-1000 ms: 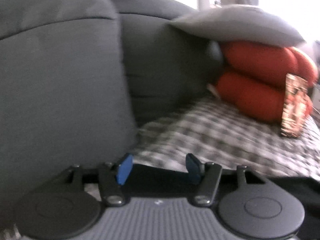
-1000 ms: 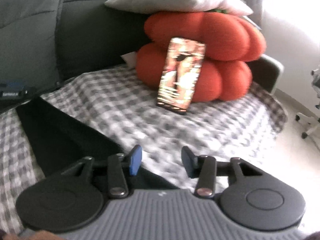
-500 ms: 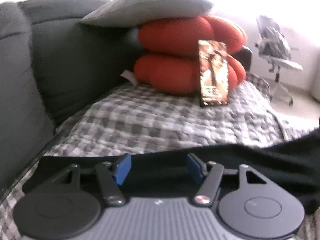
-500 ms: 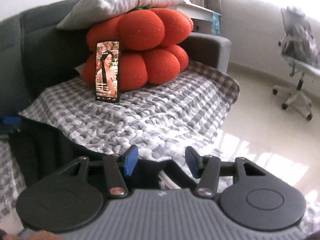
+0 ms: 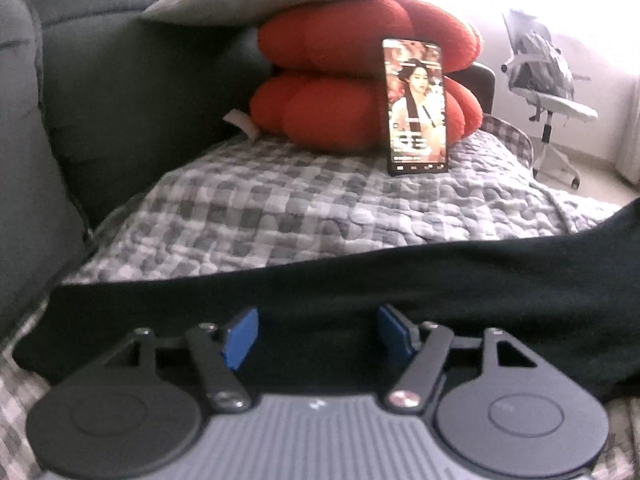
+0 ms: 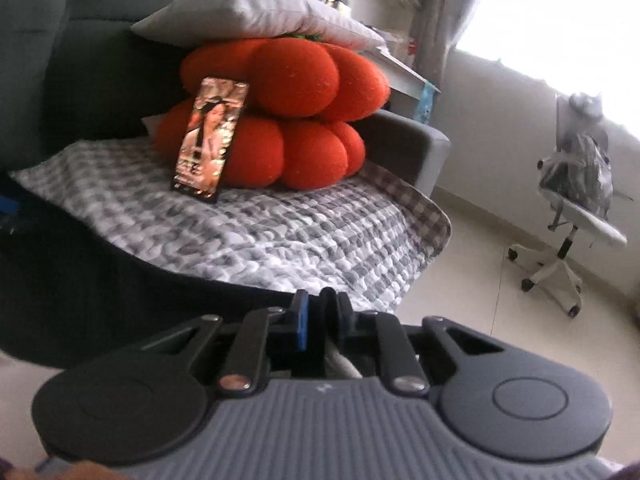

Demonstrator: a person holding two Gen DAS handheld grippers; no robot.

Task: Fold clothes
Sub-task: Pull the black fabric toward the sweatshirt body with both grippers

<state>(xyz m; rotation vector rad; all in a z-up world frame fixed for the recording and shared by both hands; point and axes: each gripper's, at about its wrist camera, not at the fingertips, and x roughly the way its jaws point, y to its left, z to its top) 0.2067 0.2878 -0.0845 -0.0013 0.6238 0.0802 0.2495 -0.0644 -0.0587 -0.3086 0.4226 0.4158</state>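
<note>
Surface: grey-and-white checked quilted blanket [image 5: 320,208] over a dark grey sofa [image 5: 120,92].
Room: red lobed plush cushions [image 6: 288,120] centre frame, lit phone [image 6: 210,140] leaning on them; white office chair [image 6: 576,200] at right.
Garment: black cloth [image 5: 400,280] across the lower frame.
Left gripper [image 5: 318,336]: jaws apart and opening, over the cloth.
Right gripper [image 6: 322,320]: jaws closing, nearly together, pinching the black cloth's edge.

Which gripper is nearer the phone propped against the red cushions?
Hard to call. The phone sits well beyond both the left gripper and right gripper, which are over the black garment.
</note>
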